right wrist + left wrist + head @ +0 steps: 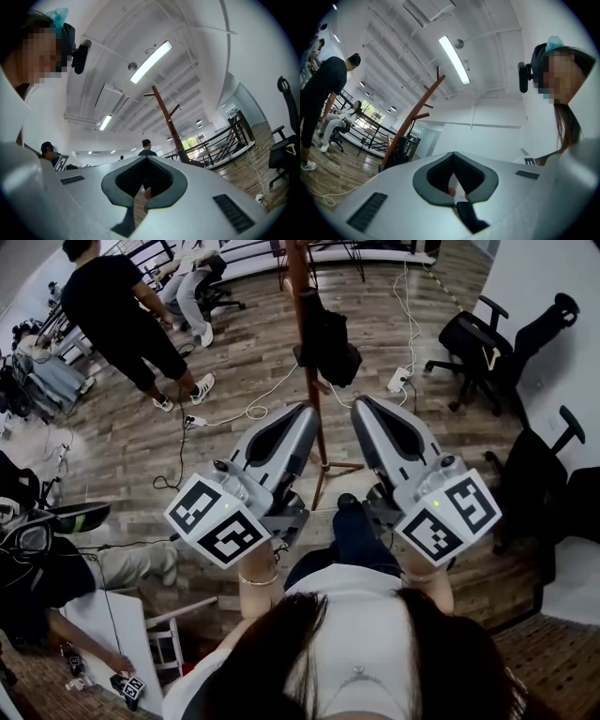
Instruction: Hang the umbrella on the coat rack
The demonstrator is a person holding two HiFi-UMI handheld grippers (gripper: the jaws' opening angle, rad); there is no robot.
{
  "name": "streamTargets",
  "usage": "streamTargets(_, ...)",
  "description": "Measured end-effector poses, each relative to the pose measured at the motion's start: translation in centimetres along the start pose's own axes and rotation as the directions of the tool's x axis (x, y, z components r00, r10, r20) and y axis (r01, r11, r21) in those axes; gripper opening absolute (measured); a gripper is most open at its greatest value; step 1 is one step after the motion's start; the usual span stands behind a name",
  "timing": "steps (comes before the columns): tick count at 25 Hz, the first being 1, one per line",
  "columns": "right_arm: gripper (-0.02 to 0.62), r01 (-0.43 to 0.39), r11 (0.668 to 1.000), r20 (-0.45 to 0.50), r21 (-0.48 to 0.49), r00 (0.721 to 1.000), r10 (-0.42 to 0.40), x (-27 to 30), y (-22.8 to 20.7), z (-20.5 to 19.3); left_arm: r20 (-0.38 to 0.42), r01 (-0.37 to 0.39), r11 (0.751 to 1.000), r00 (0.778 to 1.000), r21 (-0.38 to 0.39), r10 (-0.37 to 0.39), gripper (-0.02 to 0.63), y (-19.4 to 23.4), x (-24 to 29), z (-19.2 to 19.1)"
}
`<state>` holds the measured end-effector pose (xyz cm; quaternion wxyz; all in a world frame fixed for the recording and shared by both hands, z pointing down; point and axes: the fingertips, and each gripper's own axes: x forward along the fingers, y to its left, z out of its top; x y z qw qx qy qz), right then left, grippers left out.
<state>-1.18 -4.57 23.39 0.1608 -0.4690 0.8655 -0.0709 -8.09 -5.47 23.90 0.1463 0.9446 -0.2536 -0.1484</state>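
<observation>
The brown wooden coat rack [302, 296] stands on the wood floor just ahead of me, its foot bars showing between my grippers. A black bundle [328, 341] hangs against its pole; I cannot tell whether it is the umbrella. My left gripper [302, 411] and right gripper [360, 403] are raised side by side, one on each side of the pole, both shut with nothing in them. The rack [417, 115] leans across the left gripper view beyond the shut left gripper [453, 153]. It also rises [165, 115] behind the shut right gripper [147, 157].
A person in black [117, 306] stands at the far left, another sits behind. Black office chairs [483, 343] line the right wall. White cables [253, 404] and a power strip [400, 379] lie on the floor. A seated person [47, 559] is at my left.
</observation>
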Motion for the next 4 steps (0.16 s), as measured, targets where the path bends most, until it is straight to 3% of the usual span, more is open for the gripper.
streamTargets(4,0.034,-0.006,1.000,-0.009,0.018,1.000,0.006,1.4,0.0,0.8,-0.010,0.007,1.000,1.000,-0.012,-0.007,0.011,0.4,0.6,0.9)
